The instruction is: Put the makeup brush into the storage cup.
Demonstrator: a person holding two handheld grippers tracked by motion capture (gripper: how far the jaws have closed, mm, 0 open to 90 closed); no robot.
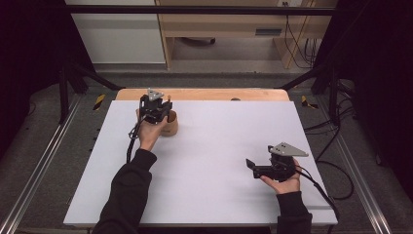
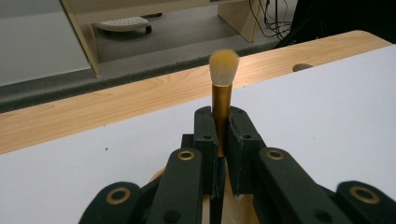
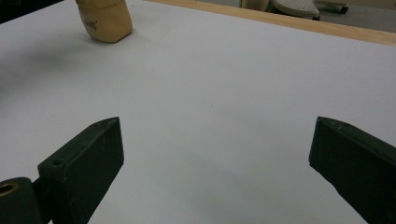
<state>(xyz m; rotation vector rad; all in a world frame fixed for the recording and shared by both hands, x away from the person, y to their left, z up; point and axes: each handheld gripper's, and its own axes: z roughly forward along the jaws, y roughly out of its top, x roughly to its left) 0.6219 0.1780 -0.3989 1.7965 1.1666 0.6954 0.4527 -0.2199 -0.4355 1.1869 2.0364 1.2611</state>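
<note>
A makeup brush (image 2: 222, 88) with a gold ferrule and pale bristles stands upright between the jaws of my left gripper (image 2: 223, 126), which is shut on its ferrule. In the high view that left gripper (image 1: 156, 109) hovers over a tan round holder (image 1: 170, 126) at the back left of the white board. The holder's rim (image 2: 156, 175) shows just below the jaws, and the brush handle's lower end is hidden behind them. My right gripper (image 1: 253, 168) rests low at the front right, open, with nothing between its jaws (image 3: 217, 154). From there the holder (image 3: 105, 18) stands far off.
A white board (image 1: 209, 146) covers the wooden table, whose edge (image 1: 204, 94) shows along the back. Beyond it stand wooden furniture (image 1: 219, 29) and loose cables (image 1: 299, 44) on the floor. Metal rails (image 1: 39, 165) run along both sides.
</note>
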